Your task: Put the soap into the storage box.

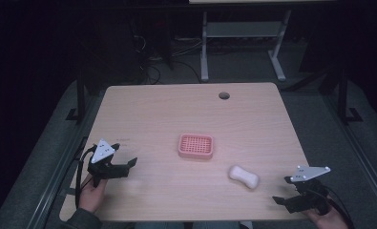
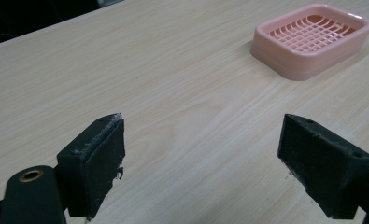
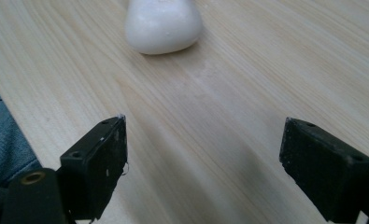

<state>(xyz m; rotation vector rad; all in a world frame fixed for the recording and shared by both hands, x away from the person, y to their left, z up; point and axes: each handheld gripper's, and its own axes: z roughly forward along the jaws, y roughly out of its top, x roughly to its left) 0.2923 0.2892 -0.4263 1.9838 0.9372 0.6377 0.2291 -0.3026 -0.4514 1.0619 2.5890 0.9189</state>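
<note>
Left gripper [image 1: 129, 164]: I see jaws spread, nothing between, low over table [image 1: 148, 109].
Right gripper [image 1: 280, 191]: jaws spread wide, aimed at soap [image 1: 244, 176], apart from it.
Soap: on table, near dish [image 1: 195, 146], not touching.

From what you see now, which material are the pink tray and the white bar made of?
The pink tray looks like moulded plastic, matte, with a grid floor and a smooth rim. The white bar seems to be soap: opaque, rounded, slightly waxy sheen; I cannot be sure.
</note>
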